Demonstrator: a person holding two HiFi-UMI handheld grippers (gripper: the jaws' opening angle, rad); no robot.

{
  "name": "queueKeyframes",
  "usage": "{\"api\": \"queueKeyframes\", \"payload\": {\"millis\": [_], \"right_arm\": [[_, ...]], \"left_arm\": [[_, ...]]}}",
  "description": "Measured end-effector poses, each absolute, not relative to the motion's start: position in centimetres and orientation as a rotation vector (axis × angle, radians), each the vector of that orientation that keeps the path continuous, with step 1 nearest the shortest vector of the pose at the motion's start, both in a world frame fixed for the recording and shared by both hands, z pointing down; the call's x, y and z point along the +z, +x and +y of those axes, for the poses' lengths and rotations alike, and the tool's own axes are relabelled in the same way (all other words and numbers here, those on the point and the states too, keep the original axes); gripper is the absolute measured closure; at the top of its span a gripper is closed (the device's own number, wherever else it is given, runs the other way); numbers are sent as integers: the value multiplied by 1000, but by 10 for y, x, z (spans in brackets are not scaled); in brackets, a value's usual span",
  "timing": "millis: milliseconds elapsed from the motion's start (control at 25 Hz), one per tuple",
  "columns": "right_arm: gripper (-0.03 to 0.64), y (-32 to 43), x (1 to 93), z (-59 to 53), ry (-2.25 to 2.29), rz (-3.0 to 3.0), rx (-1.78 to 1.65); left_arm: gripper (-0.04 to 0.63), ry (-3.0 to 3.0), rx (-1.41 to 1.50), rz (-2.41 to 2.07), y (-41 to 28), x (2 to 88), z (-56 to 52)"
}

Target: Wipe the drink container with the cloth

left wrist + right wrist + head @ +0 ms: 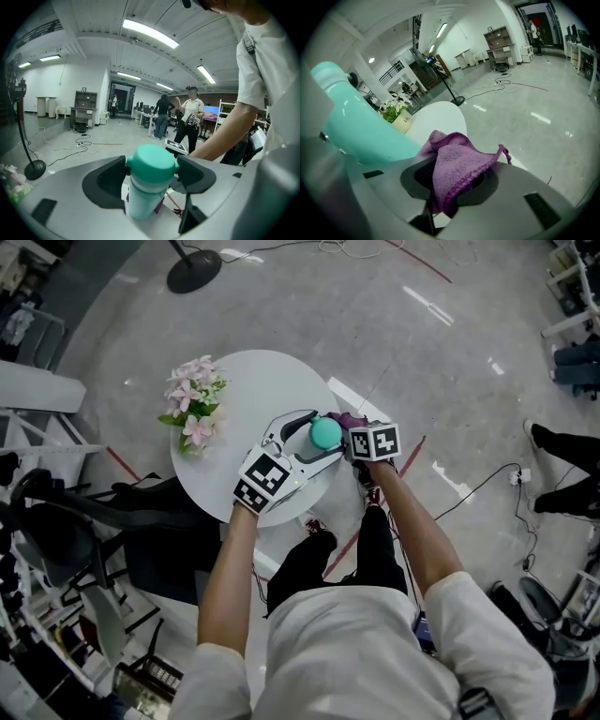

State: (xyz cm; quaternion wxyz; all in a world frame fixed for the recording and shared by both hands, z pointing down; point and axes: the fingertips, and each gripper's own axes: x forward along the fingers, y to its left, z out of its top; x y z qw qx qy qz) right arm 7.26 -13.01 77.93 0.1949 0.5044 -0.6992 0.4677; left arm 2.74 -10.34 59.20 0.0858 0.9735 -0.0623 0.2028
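capped mint-green drink container (147,187) stands upright, with a crumpled purple cloth (459,164) just beside it.

We reach both bare arms forward, left forearm (225,563) and right forearm (417,531) converging on the teal bottle (325,432). Our left gripper (302,439) has its jaws spread wide and pressed against both sides of the bottle, just under its cap. Our right gripper (349,432) sits just right of the bottle, pointing downward, jaws pinching a bunched purple cloth (454,164).
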Motion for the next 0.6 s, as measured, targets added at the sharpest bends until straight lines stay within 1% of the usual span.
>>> {"api": "queueKeyframes", "payload": {"millis": [280, 440, 600], "right_arm": [[515, 86, 754, -126, 1437, -2049, 1325], [515, 110, 714, -126, 1425, -2096, 1237], [515, 131, 656, -133, 1442, -2173, 1133]], "left_arm": [[234, 2872, 654, -209, 24, 594, -102], [224, 2837, 579, -289, 15, 575, -107], [224, 2791, 406, -432, 1, 537, -120]]}}
